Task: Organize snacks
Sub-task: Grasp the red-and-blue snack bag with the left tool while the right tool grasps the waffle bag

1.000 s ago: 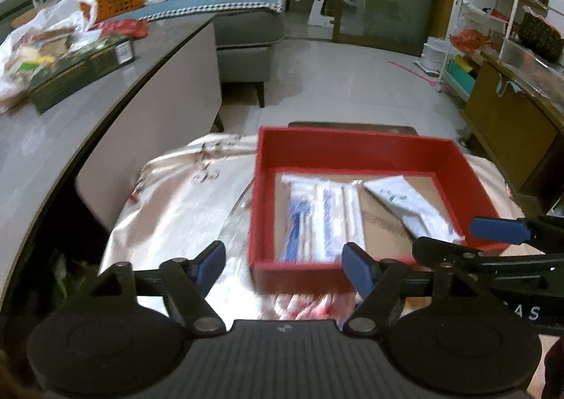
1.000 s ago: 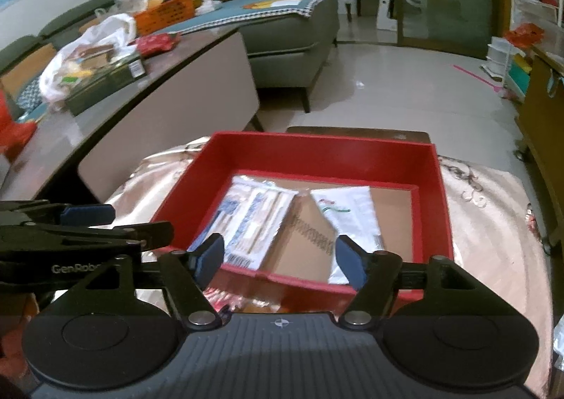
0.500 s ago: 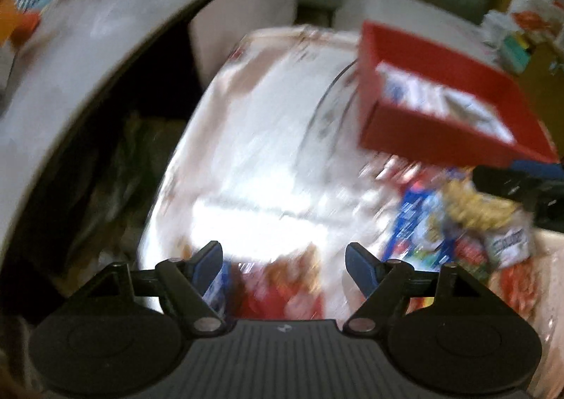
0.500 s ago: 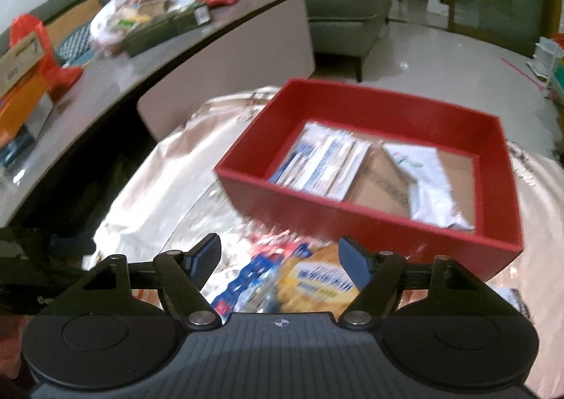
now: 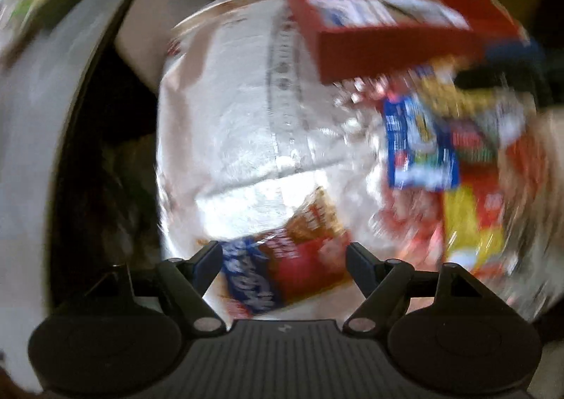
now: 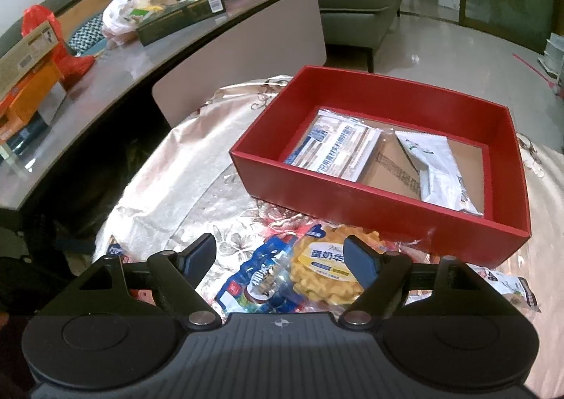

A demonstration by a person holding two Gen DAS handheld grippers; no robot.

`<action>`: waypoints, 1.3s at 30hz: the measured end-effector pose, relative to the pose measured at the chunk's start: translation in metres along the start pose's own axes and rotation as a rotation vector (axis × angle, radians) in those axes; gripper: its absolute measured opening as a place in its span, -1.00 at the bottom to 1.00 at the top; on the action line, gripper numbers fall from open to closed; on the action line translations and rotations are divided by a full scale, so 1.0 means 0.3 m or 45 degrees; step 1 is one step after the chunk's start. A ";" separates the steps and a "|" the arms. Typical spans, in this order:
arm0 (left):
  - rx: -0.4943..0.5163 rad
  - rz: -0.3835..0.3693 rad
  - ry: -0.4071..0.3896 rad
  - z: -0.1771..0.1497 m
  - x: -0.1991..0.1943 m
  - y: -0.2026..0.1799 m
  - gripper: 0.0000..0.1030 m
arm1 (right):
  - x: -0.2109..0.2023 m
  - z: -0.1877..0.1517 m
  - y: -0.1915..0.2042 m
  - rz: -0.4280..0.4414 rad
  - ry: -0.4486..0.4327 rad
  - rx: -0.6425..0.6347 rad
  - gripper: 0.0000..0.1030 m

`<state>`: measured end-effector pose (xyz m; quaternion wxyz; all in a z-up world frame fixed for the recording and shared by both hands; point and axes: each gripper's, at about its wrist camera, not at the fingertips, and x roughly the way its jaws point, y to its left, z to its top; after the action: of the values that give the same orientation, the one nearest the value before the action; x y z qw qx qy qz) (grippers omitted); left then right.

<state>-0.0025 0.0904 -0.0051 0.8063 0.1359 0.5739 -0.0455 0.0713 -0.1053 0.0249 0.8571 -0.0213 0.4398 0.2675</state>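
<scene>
A red box point(image 6: 356, 183) is set on the patterned cloth point(image 6: 183, 159). Inside it, a striped packet point(image 6: 335, 148) is laid at nine o'clock and a white packet point(image 6: 435, 166) at three. Loose snacks point(image 6: 299, 275) are heaped at the box's six o'clock. Nothing is gripped: the right gripper point(image 6: 280, 254), its jaws just widened, and the left gripper point(image 5: 283, 259) are held apart over packets.

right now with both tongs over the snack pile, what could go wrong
1. The right tongs, whose jaws have just been opening, hang over overlapping packets: the waffle snack pack lies against the blue packet, so a grab may catch both.
2. The red box stands right behind the pile; a forward push could shove it along the shiny cloth.
3. The left wrist view is blurred; the left tongs may miss the red and blue packet.
</scene>
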 end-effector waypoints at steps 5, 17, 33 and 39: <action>0.291 -0.007 0.054 -0.024 0.036 -0.024 0.37 | 0.017 -0.015 0.000 -0.002 0.037 0.004 0.65; 0.714 -0.053 0.111 -0.034 0.180 -0.084 0.57 | 0.051 -0.029 0.022 0.030 0.104 0.007 0.71; 0.447 -0.064 0.140 -0.014 0.148 -0.132 0.11 | -0.006 0.009 0.014 0.086 0.037 0.034 0.72; 0.123 -0.090 0.057 0.019 0.136 -0.195 0.05 | -0.069 0.018 -0.011 0.096 -0.027 0.055 0.71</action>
<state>0.0031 0.0360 -0.0513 0.7837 0.1551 0.5933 -0.0987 0.0671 -0.1158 0.0434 0.8512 0.0168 0.4368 0.2903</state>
